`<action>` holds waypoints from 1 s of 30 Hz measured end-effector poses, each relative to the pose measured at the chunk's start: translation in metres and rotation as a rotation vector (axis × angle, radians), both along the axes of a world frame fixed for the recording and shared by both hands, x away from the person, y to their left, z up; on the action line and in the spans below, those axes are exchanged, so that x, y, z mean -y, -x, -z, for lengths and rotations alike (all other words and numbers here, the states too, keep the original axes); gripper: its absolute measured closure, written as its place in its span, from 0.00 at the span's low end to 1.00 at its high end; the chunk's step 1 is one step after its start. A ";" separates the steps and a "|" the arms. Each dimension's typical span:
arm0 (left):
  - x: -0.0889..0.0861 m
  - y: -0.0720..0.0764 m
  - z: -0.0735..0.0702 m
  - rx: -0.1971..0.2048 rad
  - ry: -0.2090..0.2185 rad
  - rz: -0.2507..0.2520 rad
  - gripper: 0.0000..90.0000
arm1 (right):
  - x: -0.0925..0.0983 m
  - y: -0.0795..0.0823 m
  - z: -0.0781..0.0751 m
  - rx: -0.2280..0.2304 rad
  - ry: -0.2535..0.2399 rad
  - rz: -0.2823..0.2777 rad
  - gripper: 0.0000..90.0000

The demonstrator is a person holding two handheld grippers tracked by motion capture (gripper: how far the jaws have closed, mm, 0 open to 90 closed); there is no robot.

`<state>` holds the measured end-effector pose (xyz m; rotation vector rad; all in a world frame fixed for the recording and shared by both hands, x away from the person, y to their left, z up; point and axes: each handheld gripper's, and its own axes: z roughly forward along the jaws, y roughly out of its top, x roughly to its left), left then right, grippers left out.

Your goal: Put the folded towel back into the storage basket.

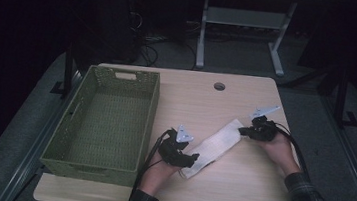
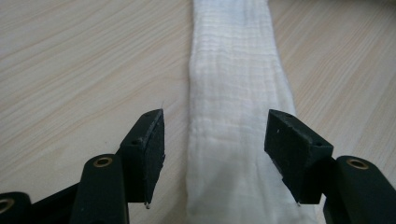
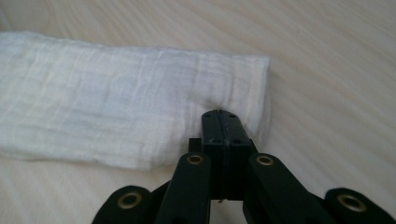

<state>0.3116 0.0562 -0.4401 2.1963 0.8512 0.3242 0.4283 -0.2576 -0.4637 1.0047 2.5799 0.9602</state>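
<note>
Two grippers | left gripper [image 2: 215,156] released, straddling folded white gauze cloth strip [image 2: 236,93] | right gripper [image 3: 223,122] clenched at its far end on light wooden table [image 1: 237,187]

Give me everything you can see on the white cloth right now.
The white cloth is a thin, crinkled, gauze-like fabric folded into a long flat strip. It lies slantwise on the wooden table, right of the green basket and apart from it. The right gripper is shut on its far end, puckering the fabric. The left gripper straddles the near end with its jaws open, clear of both edges.
</note>
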 end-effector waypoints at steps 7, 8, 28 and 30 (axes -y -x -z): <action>-0.001 -0.002 0.001 -0.003 0.004 -0.015 0.43 | -0.022 -0.020 0.002 0.005 -0.017 -0.021 0.99; -0.001 -0.003 0.001 -0.002 0.000 -0.020 0.43 | -0.023 -0.021 0.001 0.005 -0.013 -0.023 0.97; -0.006 -0.004 0.020 -0.072 -0.040 -0.059 0.95 | 0.002 0.007 -0.023 0.022 -0.106 -0.031 0.51; -0.005 -0.001 0.021 -0.082 -0.031 -0.049 0.95 | 0.003 0.007 -0.023 0.023 -0.103 -0.027 0.49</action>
